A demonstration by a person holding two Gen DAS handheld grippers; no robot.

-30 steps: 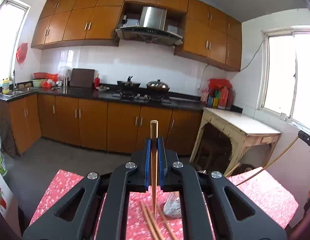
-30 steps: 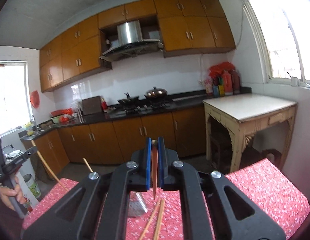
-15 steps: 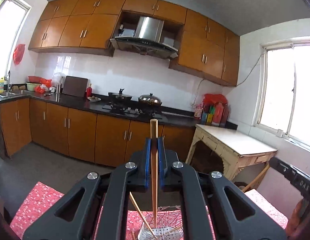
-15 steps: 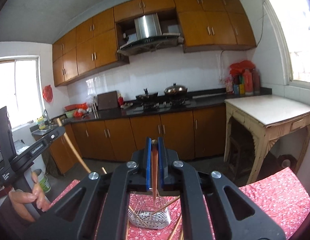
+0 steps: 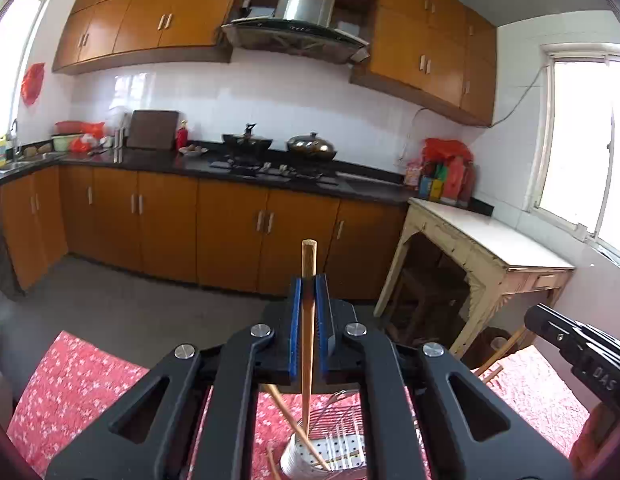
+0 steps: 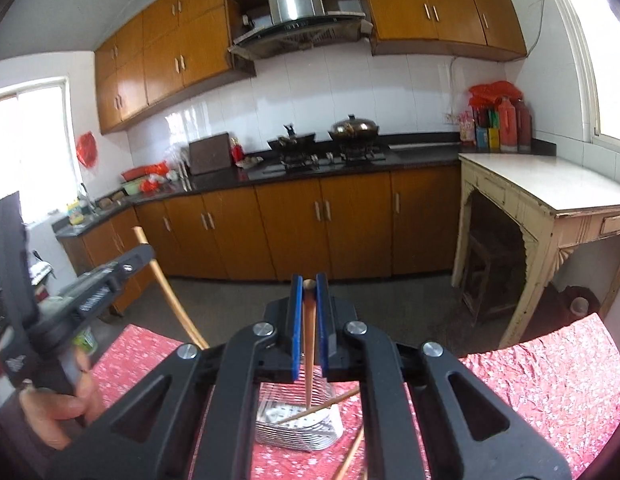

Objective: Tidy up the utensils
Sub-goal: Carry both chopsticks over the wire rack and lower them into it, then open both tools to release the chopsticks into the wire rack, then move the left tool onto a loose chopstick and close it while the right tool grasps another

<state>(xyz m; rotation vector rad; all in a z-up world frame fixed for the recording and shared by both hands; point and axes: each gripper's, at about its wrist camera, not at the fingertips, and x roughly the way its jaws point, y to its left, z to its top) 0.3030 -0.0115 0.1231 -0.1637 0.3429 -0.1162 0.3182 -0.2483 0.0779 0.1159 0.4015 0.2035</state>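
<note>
Both tongs (image 5: 308, 300) (image 6: 308, 300) moved over rack (image 5: 341, 450); chopsticks (image 5: 308, 320) (image 6: 308, 344) clamped, right loosening; rack half-hidden.

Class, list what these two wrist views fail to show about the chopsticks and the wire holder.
- Left wrist view: holder base cut by the frame edge and hand-held gripper body.
- Right wrist view: loose chopsticks blurred, partly hidden; count unclear.
- Both views: whether the held chopsticks' tips touch the holder.

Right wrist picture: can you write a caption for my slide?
Right gripper, fingers opening around a chopstick, tip over the wire utensil basket on the red floral tablecloth.
</note>
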